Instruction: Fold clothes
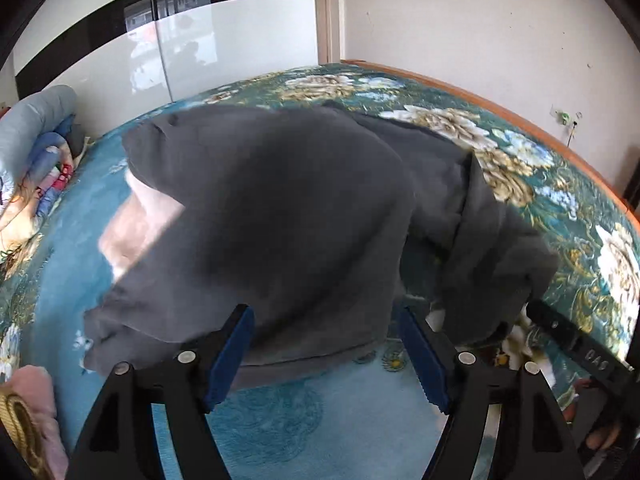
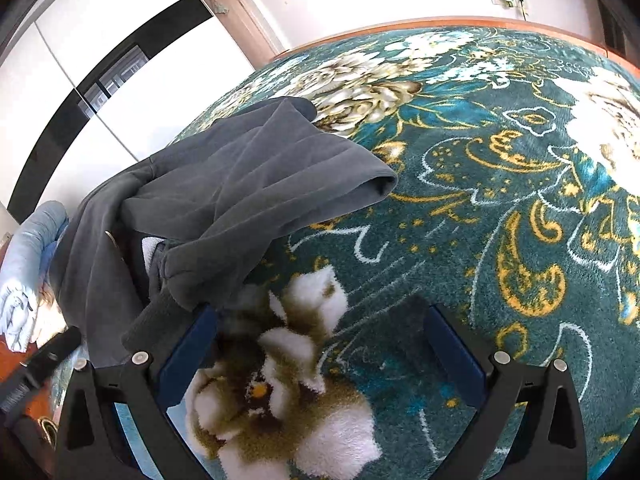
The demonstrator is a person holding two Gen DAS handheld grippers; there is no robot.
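A dark grey sweatshirt [image 1: 280, 200] lies bunched on a teal floral blanket [image 1: 280, 412] that covers a bed. A pale pink patch [image 1: 136, 220] shows at its left edge. My left gripper [image 1: 324, 316] stands open just in front of the garment's near hem, its blue pads apart and pressing on nothing. In the right wrist view the sweatshirt [image 2: 240, 184] lies to the upper left, a folded sleeve stretching right. My right gripper [image 2: 320, 312] is open over the blanket [image 2: 480, 200], its left fingertip [image 2: 204, 320] at the garment's hem. Its black body [image 1: 572, 340] shows at the right of the left wrist view.
Folded quilts [image 1: 32, 152] are stacked at the bed's left side. A white and black wardrobe [image 1: 200, 40] stands behind the bed. A wooden bed frame [image 1: 520, 116] runs along the far right edge by the wall. A pink item [image 1: 28, 420] lies at the near left.
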